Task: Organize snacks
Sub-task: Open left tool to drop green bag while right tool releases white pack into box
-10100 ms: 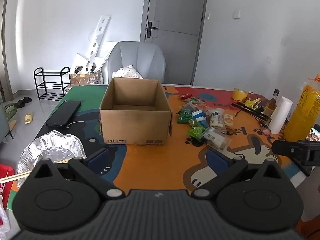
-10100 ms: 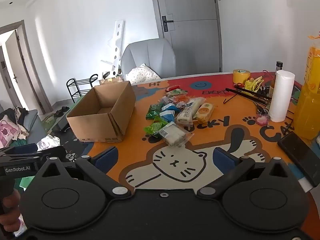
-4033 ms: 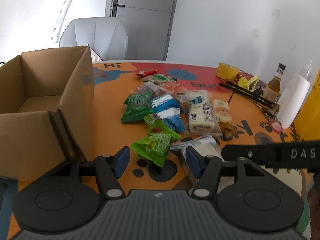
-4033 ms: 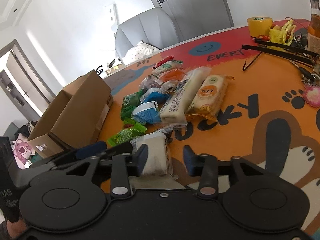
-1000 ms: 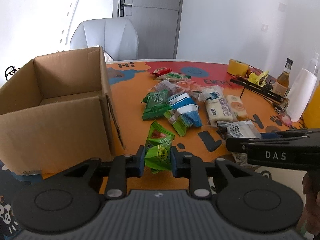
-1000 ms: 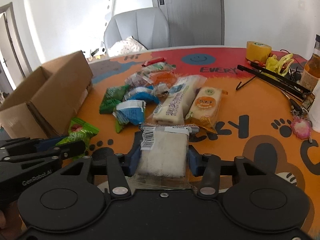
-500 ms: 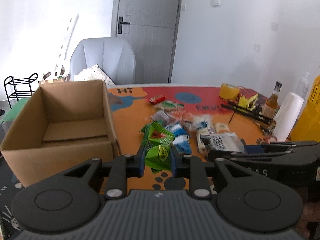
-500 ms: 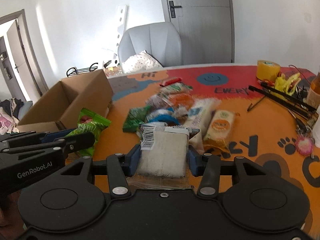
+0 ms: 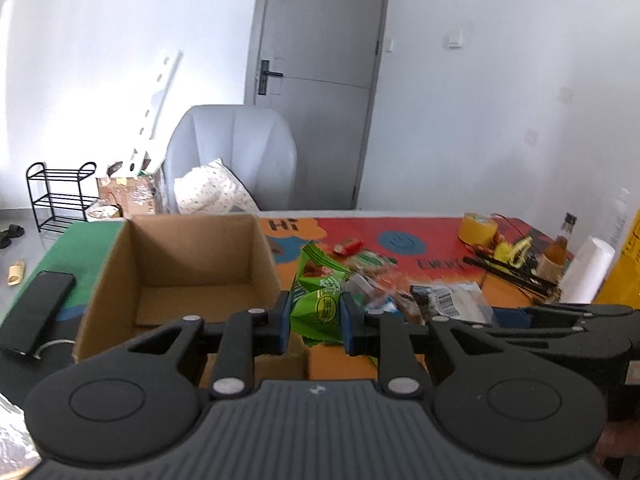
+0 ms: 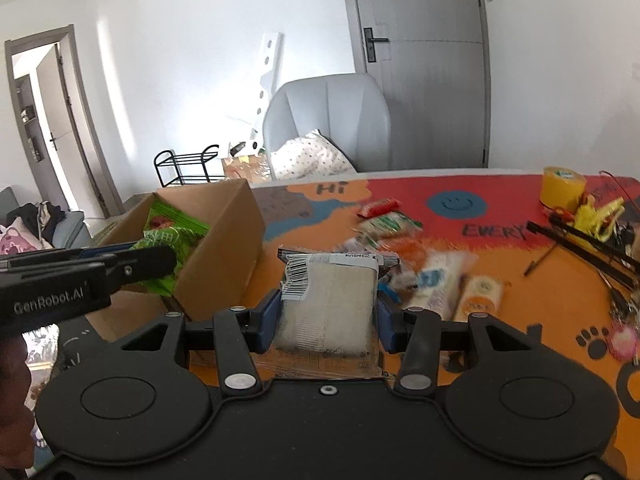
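My left gripper point(image 9: 315, 322) is shut on a green snack packet point(image 9: 318, 298), held in the air just right of the open cardboard box point(image 9: 192, 272). My right gripper point(image 10: 325, 320) is shut on a white cake in clear wrap with a barcode label point(image 10: 326, 304), lifted above the table. In the right wrist view the left gripper point(image 10: 132, 264) shows at the left with the green packet point(image 10: 170, 232) near the box point(image 10: 224, 240). A pile of other snack packs point(image 10: 432, 264) lies on the orange mat point(image 10: 540, 300).
A yellow tape roll point(image 10: 562, 190), black rods point(image 10: 580, 244), a brown bottle point(image 9: 558, 250) and a paper-towel roll point(image 9: 588, 266) stand at the right. A black phone point(image 9: 36, 308) lies left of the box. A grey chair point(image 9: 236, 160) stands behind the table.
Both grippers have risen from the table with their packs. The left one has carried the green packet up beside the box rim; the snack pile now sits lower and farther away.
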Motion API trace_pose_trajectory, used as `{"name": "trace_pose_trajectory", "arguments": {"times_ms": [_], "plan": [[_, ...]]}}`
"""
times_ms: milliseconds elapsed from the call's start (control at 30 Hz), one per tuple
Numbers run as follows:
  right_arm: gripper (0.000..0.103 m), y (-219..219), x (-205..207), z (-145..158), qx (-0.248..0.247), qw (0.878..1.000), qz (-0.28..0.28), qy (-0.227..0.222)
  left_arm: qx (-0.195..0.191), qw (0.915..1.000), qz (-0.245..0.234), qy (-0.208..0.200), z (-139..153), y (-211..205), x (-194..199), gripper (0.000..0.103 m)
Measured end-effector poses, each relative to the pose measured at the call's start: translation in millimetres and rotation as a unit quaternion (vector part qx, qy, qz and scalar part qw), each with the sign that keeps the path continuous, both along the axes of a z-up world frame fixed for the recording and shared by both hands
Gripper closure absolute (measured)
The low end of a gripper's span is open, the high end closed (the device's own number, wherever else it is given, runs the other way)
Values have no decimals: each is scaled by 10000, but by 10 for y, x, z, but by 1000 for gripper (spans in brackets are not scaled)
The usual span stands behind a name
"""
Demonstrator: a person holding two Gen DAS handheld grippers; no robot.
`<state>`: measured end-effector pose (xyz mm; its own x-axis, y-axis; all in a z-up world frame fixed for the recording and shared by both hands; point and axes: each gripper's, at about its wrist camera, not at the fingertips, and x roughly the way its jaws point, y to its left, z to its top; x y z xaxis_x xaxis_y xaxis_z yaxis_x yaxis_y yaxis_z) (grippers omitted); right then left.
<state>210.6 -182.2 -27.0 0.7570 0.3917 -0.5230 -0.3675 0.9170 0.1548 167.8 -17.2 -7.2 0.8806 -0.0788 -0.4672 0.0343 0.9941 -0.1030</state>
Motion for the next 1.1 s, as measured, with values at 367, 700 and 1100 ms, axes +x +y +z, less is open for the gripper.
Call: {"name": "trace_pose_trajectory", "arguments": {"times_ms": [367,700,1100], "plan": [[57,327,124,124,53,9992,356,-173,93,9984,552,-6,43,372,123,79],[57,613,230,182,38,9982,540,-259,58,9950,996,106,-36,713,277,79],[57,931,364,212,129,9966,773,-266,-89,9930,1136,313,-100,857,345,74]]}}
